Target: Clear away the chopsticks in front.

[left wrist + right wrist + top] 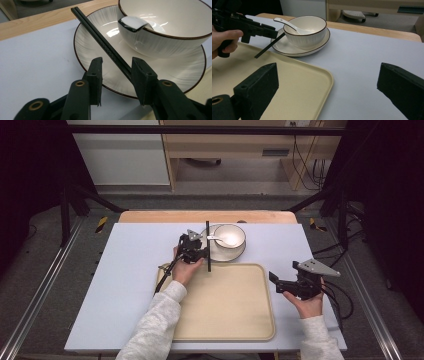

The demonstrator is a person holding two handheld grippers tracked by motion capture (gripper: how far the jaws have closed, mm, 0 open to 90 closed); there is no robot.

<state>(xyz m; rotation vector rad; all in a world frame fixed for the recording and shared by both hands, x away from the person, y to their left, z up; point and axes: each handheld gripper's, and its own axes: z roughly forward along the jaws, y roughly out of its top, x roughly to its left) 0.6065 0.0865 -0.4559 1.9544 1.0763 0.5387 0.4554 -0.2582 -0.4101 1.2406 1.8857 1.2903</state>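
High view — left gripper (pixel 196 251) jaws apart around chopsticks (pixel 208 246) | bowl (pixel 229 235), plate (pixel 239 254) just beside | right gripper (pixel 281 283) jaws apart

The left tool (pixel 199 251) sits at black chopsticks (pixel 208 247) beside the plate (pixel 240 254).

Even overhead light, dim surroundings — glare on the bowl (pixel 165 32), slightly soft focus

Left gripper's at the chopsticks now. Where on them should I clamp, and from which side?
Clamp the chopsticks near their tray-side end, coming from the tray side. There they clear the plate rim, so the left gripper can straddle both; farther up they lie against the plate beside the bowl.
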